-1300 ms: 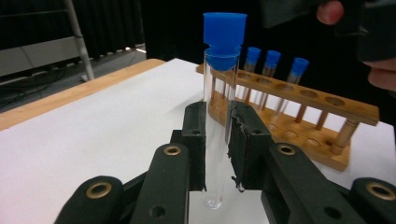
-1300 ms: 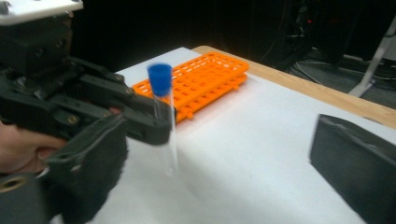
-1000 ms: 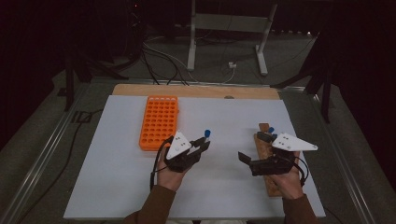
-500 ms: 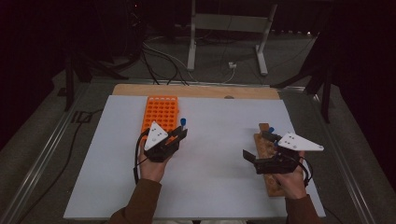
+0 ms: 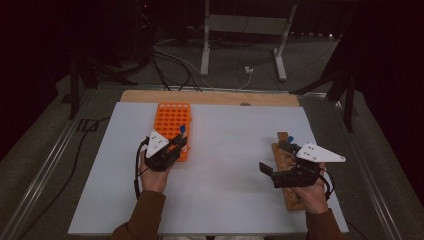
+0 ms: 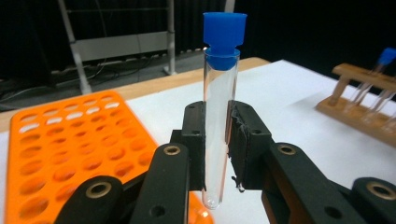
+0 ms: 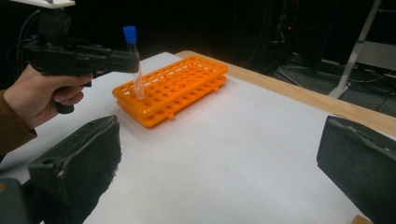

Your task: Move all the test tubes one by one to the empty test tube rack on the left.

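Note:
A clear test tube with a blue cap stands upright between the pads of my left gripper, which is shut on it. In the high view the left gripper holds the tube over the near right corner of the orange rack. From the right gripper view the tube hangs just above the rack, its bottom close to a hole. My right gripper is open with nothing between its pads, and it rests beside the wooden rack.
The wooden rack at the right holds more blue-capped tubes. A white sheet covers the table, with a wooden edge at the back. Cables and a metal stand lie on the floor beyond.
My left gripper has carried the tube leftward from the middle of the sheet to the orange rack and lowered it slightly. The right gripper has stayed put.

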The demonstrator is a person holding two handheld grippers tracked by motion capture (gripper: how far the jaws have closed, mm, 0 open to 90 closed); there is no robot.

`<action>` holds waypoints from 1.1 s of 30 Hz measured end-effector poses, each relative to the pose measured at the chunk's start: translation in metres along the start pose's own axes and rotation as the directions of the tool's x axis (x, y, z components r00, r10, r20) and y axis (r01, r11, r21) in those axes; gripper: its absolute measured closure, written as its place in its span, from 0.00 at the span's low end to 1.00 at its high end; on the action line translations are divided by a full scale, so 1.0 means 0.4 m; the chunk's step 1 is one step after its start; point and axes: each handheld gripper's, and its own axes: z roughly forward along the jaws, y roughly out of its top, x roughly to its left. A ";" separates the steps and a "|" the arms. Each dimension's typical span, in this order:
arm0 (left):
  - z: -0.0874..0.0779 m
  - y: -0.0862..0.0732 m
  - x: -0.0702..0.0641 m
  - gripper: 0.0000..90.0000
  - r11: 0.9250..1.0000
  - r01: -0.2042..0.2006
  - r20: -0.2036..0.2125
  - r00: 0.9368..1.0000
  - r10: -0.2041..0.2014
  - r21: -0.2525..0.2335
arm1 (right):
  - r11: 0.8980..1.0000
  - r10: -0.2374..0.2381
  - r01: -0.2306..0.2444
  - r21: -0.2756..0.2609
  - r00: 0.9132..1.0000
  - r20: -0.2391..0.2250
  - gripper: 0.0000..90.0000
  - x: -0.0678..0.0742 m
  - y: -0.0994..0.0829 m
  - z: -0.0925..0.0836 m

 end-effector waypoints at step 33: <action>0.057 -0.090 0.014 0.87 0.982 -0.019 -0.056 0.998 0.030 0.189 | 1.000 -0.007 0.007 0.003 1.000 -0.018 0.00 0.002 -0.001 -0.004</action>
